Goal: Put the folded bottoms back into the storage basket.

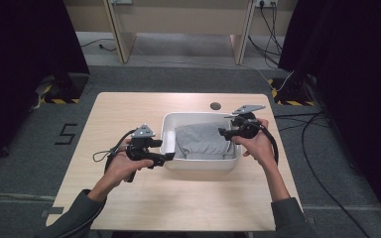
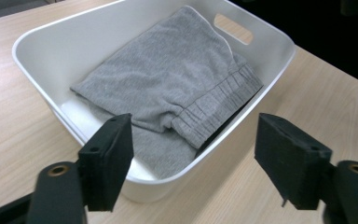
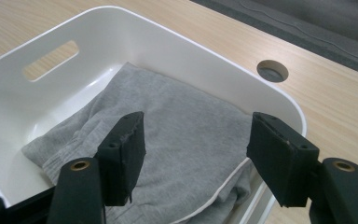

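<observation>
Grey folded garment [image 1: 202, 141] lies in the white tub [image 1: 198, 165], its underside hidden; both tools, left [image 1: 167, 157] and right [image 1: 221, 132], released

grey floor [image 1: 25, 148], black curtains [image 1: 25, 39]

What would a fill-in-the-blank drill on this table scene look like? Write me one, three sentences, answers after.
1. The folded grey garment lies inside a ____ tub.
2. The left gripper is beside the tub's left wall and the right gripper over its right side, both with jaws ____, nothing between them.
3. The round hole in the tabletop lies ____ the tub.

Missing words: white; open; outside
</observation>
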A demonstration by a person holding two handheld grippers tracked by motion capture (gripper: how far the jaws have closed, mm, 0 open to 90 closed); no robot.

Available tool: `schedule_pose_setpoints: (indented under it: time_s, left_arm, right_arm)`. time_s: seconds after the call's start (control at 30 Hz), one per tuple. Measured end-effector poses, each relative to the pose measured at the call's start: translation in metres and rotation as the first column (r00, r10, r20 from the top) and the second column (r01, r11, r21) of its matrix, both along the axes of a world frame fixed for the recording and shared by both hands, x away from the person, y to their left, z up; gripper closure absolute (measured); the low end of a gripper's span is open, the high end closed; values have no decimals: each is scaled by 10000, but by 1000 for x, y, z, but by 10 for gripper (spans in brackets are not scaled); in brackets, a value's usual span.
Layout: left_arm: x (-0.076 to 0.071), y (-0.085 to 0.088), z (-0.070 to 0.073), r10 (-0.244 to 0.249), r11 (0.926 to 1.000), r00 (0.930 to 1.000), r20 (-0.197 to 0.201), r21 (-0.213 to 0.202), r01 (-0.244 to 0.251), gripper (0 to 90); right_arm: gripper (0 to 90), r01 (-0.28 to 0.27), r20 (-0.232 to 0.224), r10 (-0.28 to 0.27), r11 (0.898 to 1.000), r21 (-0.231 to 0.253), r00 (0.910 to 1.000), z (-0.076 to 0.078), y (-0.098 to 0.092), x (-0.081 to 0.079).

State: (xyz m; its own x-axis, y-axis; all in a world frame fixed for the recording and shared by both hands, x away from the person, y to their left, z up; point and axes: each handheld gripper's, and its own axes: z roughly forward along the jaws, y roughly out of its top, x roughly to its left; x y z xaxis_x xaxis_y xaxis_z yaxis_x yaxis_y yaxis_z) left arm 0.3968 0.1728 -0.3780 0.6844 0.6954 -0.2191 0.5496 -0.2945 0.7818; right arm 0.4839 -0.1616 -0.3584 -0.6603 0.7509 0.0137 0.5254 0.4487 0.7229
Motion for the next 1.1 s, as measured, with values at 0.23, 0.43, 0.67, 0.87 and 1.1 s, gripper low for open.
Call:
schedule_pose_setpoints:
  time_s: [0.23,0.43,0.67,0.87,1.1]
  left_arm:
    - [-9,5,-1,-28,10000,9999,102,-15,28,218]
    - [-19,9,-5,39,10000,9999,121,-84,-38,210]
    - [-28,14,-7,52,9999,9998,167,-124,-50,211]
    - [-35,18,-11,138,9999,9996,240,-104,-135,210]
    - [-41,21,-16,184,9998,9994,300,8,-185,210]
  right_arm:
    - [355,-26,100,25,9999,112,9999,1,-2,-12]
    - [351,-71,152,67,9996,272,9999,1,-5,-23]
    - [348,-17,274,6,9991,412,9996,1,-10,-33]
    - [348,15,325,-34,9984,569,9995,0,-16,-41]
    - [347,110,436,-137,9980,627,9990,-4,-22,-52]
